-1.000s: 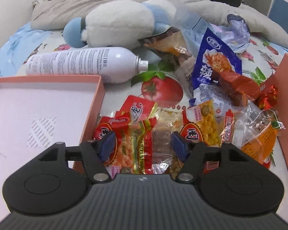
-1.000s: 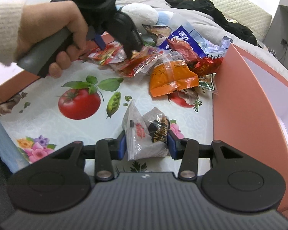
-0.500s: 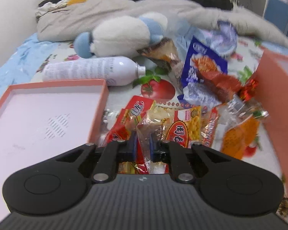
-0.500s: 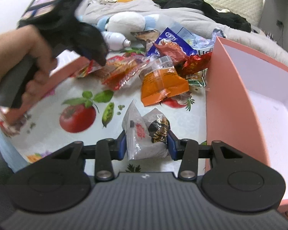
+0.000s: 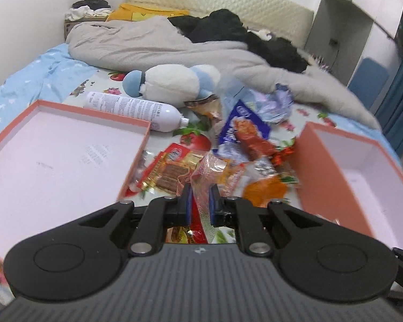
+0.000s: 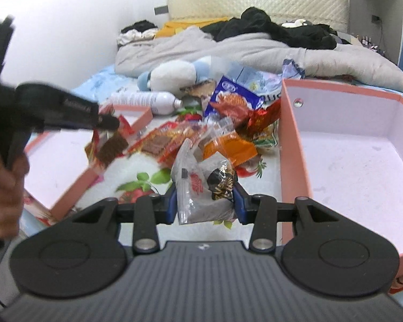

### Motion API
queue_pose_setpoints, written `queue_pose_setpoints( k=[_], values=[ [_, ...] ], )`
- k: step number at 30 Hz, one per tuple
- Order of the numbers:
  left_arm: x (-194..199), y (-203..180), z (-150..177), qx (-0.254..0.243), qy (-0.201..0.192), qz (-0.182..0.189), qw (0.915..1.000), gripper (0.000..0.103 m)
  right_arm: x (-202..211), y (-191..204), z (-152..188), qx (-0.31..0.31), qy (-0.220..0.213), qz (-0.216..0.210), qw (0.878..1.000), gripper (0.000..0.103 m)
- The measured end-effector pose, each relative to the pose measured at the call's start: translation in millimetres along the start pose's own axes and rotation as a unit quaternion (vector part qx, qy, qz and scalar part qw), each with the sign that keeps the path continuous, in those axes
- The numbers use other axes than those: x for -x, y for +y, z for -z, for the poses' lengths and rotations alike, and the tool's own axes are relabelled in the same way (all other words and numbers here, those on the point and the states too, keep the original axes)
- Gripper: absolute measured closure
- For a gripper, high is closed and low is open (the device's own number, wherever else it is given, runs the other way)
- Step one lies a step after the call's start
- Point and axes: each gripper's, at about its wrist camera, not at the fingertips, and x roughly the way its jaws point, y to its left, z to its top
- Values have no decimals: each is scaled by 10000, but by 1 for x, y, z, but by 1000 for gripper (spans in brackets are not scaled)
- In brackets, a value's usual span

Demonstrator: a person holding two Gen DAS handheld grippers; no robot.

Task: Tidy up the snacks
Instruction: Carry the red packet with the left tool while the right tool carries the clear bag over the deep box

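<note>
Left gripper, jaws narrow, clamps a red-and-clear snack packet above the snack pile. Right gripper, jaws partly closed, pinches a clear packet with a dark sweet. Shallow pink lid lies left of the pile; deeper pink box stands right. White bottle and plush toy lie behind.

red-and-clear snack packet: clamped between left gripper's pads, hanging above the pile | clear packet with dark contents: upright, pinched in right gripper | snack pile: loose wrappers ahead of both grippers | shallow pink tray: left of left gripper | deep pink box: right of right gripper
</note>
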Motion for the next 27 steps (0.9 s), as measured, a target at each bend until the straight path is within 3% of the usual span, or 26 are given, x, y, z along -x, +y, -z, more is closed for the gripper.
queue_pose_setpoints(
  k=[12,20,27],
  values=[
    [71,-18,25,221,-86,456,9987,89,50,-9,-17,-440,-305,15,9986,59],
    [100,-46,19,112,-109,1000,9949,89,81,-19,-27,-574,-568,200,9965,59],
    [98,-92,-2,-181,-208,1529,9879,89,105,-43,-31,-598,-791,601,9933,59]
  ],
)
